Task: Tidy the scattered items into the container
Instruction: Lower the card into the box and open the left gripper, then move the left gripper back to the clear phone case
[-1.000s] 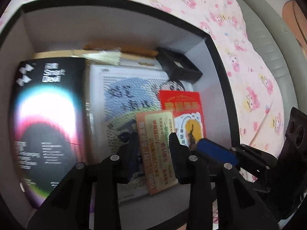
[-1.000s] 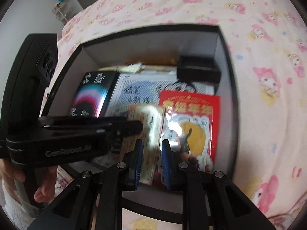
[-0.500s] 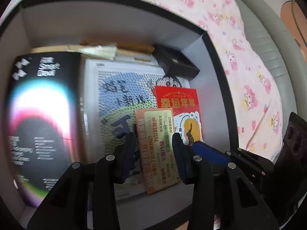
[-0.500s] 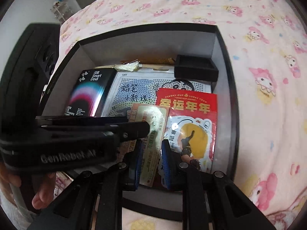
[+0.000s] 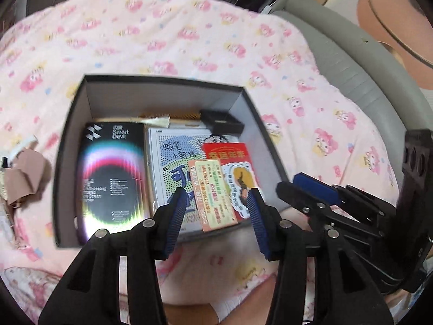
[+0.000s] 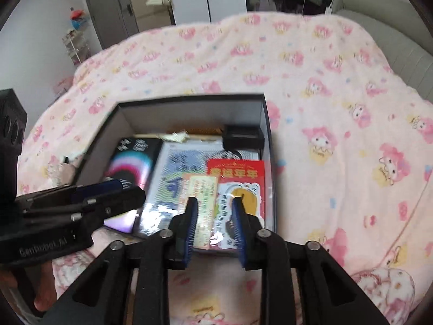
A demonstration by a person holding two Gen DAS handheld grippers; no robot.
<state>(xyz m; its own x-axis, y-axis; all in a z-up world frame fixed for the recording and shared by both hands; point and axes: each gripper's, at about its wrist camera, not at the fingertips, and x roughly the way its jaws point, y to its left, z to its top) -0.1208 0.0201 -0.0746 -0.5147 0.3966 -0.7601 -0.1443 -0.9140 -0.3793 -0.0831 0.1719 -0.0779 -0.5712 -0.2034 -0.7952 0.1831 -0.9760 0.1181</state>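
Above box (image 5: 81, 124) | left gripper (image 5: 216, 197) jaws opening, empty | right gripper (image 6: 213, 208) jaws opening, empty

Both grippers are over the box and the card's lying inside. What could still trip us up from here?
The left gripper and right gripper hang close together above the box, jaws opening with nothing between them; they might collide. The orange card lies loosely atop the red packet near the front wall, so a low pass could drag it out. Brown scraps sit outside the box, easy to overlook.
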